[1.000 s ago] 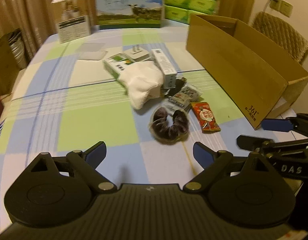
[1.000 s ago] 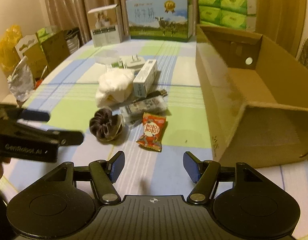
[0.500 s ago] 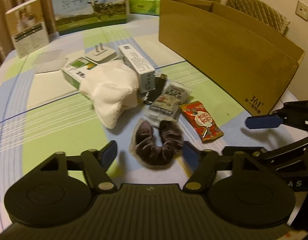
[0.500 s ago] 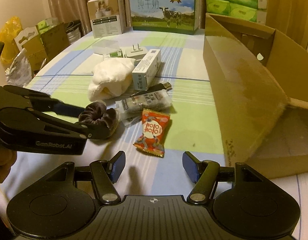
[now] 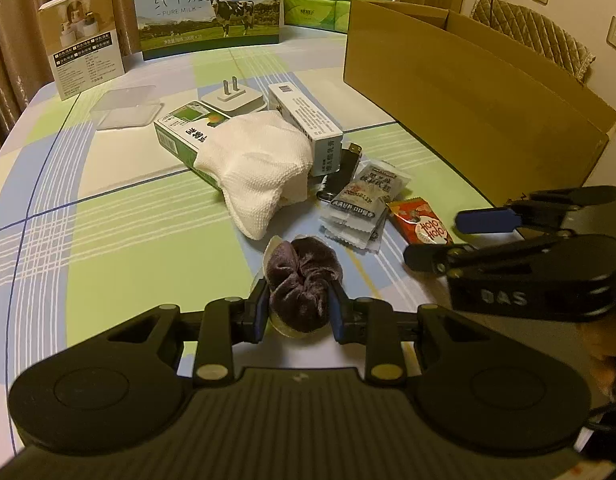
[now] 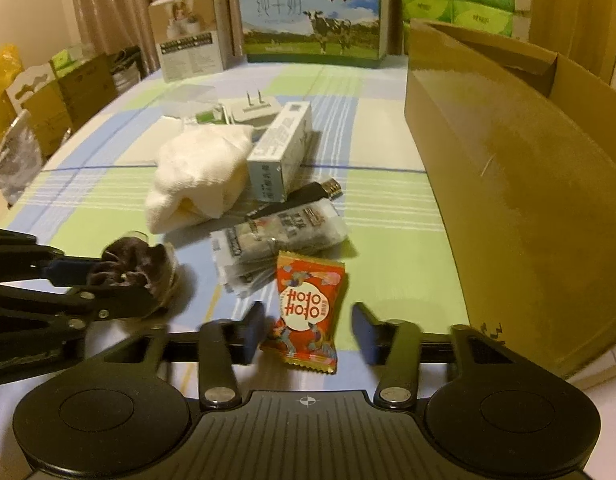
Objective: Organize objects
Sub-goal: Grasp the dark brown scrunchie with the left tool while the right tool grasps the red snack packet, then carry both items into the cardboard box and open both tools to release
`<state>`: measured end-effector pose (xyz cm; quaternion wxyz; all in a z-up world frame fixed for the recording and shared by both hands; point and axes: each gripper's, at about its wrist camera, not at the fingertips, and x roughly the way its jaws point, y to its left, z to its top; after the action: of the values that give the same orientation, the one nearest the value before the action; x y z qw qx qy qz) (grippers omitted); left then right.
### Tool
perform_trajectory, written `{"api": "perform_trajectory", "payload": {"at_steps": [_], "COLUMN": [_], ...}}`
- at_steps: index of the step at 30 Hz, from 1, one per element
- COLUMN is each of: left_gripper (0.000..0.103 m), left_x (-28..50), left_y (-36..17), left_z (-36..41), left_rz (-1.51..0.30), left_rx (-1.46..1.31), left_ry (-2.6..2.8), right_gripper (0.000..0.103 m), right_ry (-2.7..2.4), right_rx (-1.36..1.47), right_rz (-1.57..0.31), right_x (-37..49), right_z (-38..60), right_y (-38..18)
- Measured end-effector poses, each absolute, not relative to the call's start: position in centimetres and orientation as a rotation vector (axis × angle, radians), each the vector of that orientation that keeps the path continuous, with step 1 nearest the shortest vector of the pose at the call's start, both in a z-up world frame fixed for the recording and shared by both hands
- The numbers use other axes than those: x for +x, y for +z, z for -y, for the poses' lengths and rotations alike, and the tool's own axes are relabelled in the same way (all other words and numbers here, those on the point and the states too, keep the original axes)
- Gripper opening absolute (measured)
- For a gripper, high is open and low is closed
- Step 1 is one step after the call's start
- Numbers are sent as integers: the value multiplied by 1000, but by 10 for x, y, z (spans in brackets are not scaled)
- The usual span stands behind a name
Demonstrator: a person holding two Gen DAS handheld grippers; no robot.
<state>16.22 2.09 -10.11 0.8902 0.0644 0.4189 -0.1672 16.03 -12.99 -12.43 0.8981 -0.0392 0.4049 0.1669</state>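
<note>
Behind the clutter, "PURE MILK" carton point(image 5: 210, 6), left tongs point(image 5: 298, 309) closing on scrunchie point(image 5: 304, 278), right tongs point(image 6: 308, 328) closing around candy point(image 6: 306, 310).

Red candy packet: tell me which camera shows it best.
The right wrist view. There the red candy packet lies whole and face-up on the tablecloth between the closing fingers of the right claw, its print clear. The left wrist view shows it only off to the side, partly hidden behind that claw.
</note>
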Motion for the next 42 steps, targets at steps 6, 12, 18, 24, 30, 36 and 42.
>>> {"api": "perform_trajectory", "payload": {"at_steps": [6,12,18,24,30,36,42], "left_gripper": [17,13,13,13,13,13,13], "left_x": [161,148,127,112,114,131,153], "left_y": [-99,-84,-57,-15,25,48,48], "left_z": [-20,-21,-15,0,38,95,147], "left_rz": [-878,-875,-846,-787,-712,-667,-660], "left_rx": [106,62,55,70,78,93,117], "left_ry": [-328,-297,-284,-301,-370,-458,-515], "right_gripper": [24,23,23,23,23,23,24], "right_ry": [326,351,360,325,236,136,89], "right_rx": [-103,-97,-87,-45,8,35,59], "right_rz": [-829,-800,-742,-667,-612,-606,-632], "right_x": [156,139,117,108,116,136,148], "right_z": [133,135,141,169,228,292,337], "right_y": [-121,-96,-55,-3,46,55,45]}}
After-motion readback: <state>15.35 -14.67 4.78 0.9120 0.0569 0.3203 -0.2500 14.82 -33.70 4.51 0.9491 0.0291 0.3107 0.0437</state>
